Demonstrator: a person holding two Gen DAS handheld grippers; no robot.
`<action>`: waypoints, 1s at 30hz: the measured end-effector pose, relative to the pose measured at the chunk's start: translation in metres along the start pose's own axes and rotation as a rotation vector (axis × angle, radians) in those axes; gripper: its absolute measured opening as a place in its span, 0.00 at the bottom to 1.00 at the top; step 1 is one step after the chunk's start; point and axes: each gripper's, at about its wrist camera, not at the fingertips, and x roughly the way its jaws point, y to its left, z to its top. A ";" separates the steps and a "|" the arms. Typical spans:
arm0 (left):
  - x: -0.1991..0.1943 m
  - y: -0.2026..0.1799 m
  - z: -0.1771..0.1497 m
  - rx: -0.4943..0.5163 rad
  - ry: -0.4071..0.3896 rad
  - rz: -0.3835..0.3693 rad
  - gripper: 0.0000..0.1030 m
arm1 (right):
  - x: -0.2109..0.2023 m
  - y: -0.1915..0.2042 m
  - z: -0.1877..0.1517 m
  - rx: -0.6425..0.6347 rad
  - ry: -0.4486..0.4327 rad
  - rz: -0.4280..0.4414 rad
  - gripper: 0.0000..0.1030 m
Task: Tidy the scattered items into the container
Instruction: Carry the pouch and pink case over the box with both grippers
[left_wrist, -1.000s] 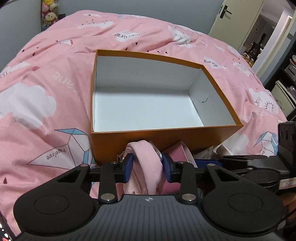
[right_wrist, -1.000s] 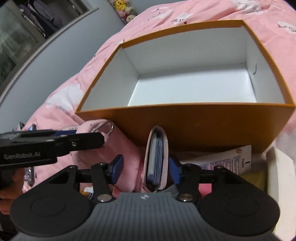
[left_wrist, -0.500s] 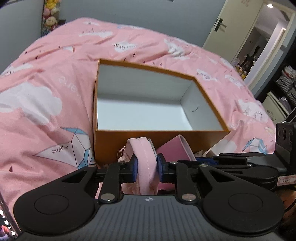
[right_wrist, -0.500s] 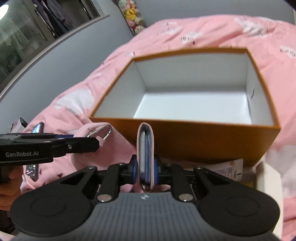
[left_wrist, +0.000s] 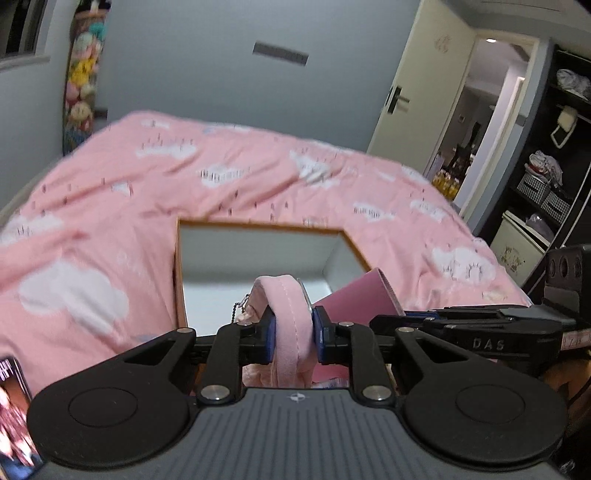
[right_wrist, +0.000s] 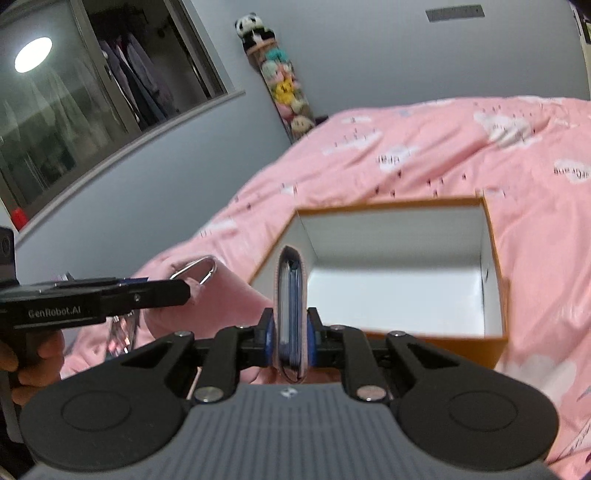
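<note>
L gripper (left_wrist: 293, 334) jaws clamp pink pouch (left_wrist: 286, 314); R gripper (right_wrist: 290, 338) jaws clamp pink card wallet (right_wrist: 290, 295), both near orange box (right_wrist: 436, 338) on bed (left_wrist: 110, 206).

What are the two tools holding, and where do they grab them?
The left tool pinches a pink pouch across its padded edge. The right tool pinches a pink card wallet by its flat sides.

Grey wall (left_wrist: 192, 85), pink bedspread (left_wrist: 258, 192), open door (left_wrist: 417, 96)
</note>
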 end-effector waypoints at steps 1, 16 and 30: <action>-0.001 -0.001 0.003 0.008 -0.014 0.000 0.22 | -0.001 0.000 0.005 0.003 -0.015 0.004 0.18; 0.063 0.029 0.031 -0.013 -0.013 0.112 0.22 | 0.068 -0.029 0.036 0.133 -0.015 -0.040 0.18; 0.116 0.036 -0.008 0.080 0.159 0.187 0.22 | 0.138 -0.048 0.007 0.218 0.168 -0.049 0.18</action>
